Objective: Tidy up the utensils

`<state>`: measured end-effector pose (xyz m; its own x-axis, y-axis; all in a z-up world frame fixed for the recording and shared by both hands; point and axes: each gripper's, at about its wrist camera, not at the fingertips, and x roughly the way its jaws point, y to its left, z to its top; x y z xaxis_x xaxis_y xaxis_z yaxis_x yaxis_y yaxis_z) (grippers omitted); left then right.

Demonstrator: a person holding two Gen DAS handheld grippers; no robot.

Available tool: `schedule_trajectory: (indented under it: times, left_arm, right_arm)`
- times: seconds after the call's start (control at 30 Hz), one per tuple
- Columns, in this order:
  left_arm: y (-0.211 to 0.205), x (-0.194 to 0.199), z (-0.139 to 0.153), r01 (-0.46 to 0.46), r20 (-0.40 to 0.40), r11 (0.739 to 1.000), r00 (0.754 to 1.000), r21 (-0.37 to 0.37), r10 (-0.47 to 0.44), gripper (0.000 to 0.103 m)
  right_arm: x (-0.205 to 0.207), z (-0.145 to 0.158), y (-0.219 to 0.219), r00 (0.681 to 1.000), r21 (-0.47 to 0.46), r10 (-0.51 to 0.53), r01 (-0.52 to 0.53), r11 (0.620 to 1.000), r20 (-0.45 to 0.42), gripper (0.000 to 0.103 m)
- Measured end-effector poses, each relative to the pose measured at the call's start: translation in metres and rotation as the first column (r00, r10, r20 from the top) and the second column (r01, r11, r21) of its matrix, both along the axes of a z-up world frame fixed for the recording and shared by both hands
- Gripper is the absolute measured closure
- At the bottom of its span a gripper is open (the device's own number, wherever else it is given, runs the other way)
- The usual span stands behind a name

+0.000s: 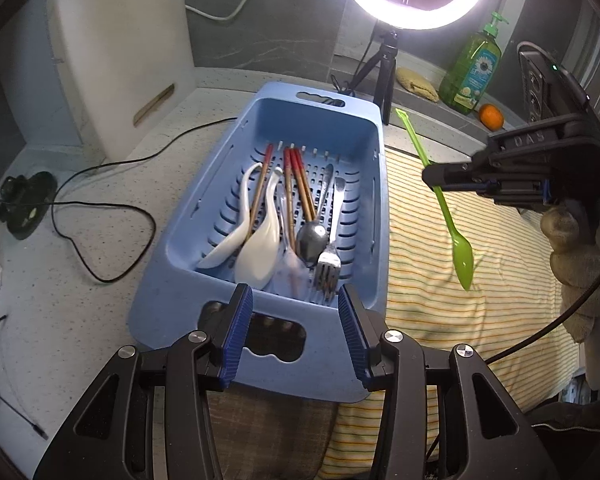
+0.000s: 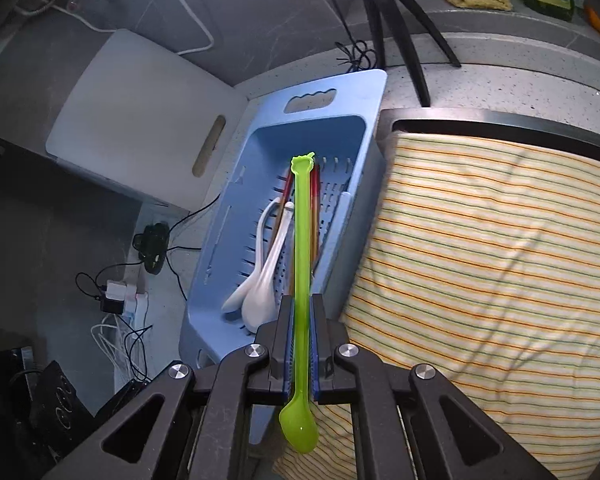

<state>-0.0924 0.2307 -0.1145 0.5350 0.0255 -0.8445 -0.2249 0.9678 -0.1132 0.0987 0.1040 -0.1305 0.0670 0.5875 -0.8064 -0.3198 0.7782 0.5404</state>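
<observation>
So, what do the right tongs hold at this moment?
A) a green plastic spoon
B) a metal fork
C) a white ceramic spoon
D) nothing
A: the right tongs are shut on the stem of the green plastic spoon, which hangs in the air above the striped cloth.

A lime-green plastic spoon (image 2: pixel 301 280) is showing bright against a pale blue slotted basket (image 1: pixel 180 264), where two glossy white spoons (image 1: pixel 256 252), wooden chopsticks (image 1: pixel 296 192) with red tips and silver cutlery (image 1: pixel 327 268) are lying. A cream cloth (image 2: pixel 500 260) is running with thin orange and green stripes over a grey speckled counter (image 1: pixel 80 312). The black grippers are wearing blue ribbed pads (image 1: pixel 236 336), and a green soap bottle (image 1: pixel 470 72) is standing by an orange fruit (image 1: pixel 491 116).
</observation>
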Motion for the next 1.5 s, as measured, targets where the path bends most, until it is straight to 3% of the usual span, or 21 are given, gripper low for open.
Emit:
schedule_trajectory:
  times: [0.3,0.8,1.5]
  left_arm:
    - [0.003,-0.002,0.002,-0.019,-0.003,1.000,1.000,0.022,0.019,0.060]
    - [0.006,-0.008,0.006,-0.051,-0.013,0.998,0.999,0.047,0.052,0.060]
    - [0.002,-0.005,0.007,-0.056,-0.015,0.997,0.998,0.048,0.057,0.060]
  right_arm:
    - [0.017,-0.010,0.041,1.000,-0.002,0.001,-0.001,1.000,0.005,0.097]
    - [0.028,-0.042,0.072,0.999,-0.074,0.040,-0.041,0.996,-0.010,0.097]
    - [0.028,-0.041,0.068,0.998,-0.103,0.068,-0.067,0.992,0.003,0.094]
